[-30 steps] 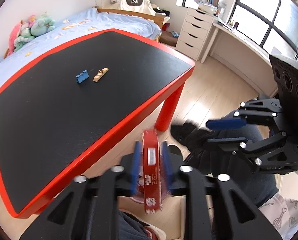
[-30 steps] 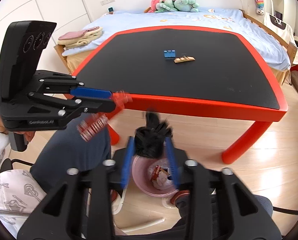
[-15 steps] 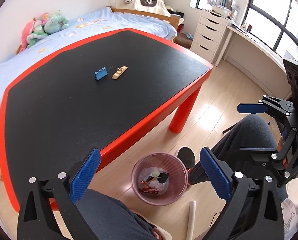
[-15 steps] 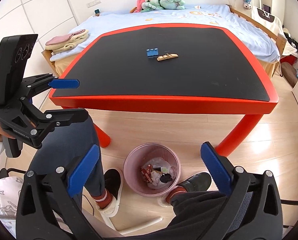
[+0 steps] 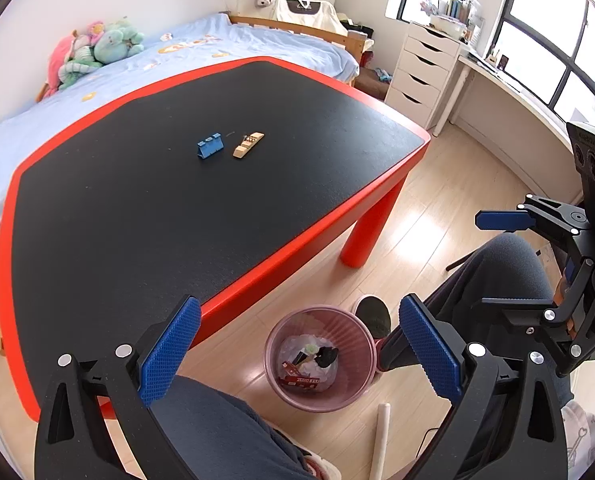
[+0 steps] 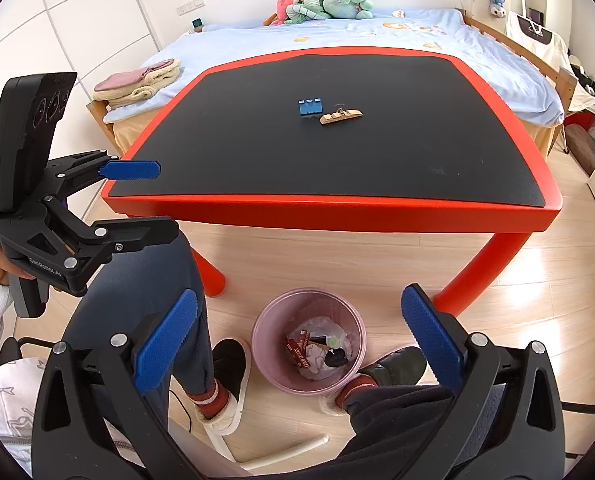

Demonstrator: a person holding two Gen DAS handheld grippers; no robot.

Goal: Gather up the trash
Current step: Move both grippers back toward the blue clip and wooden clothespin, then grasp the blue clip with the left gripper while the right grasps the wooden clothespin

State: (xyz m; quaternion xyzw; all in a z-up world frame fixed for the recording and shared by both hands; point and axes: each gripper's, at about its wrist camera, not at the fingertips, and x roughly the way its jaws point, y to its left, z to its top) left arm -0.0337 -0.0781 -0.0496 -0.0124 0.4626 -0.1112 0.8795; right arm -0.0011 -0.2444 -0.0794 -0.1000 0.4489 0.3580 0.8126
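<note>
A pink trash bin stands on the floor just in front of the red table. It holds a red packet, a black scrap and pale wrappers. My left gripper hangs open above the bin with nothing between its blue pads. My right gripper is open and empty too, above the bin. On the black tabletop lie a blue clip and a wooden clothespin.
The red-edged table spans the middle. The person's legs and slippered feet flank the bin. A white tube lies on the floor. A bed sits behind the table and white drawers to the right.
Both grippers opened wide. The red packet left the left gripper and the black scrap left the right one; both now lie in the bin.
</note>
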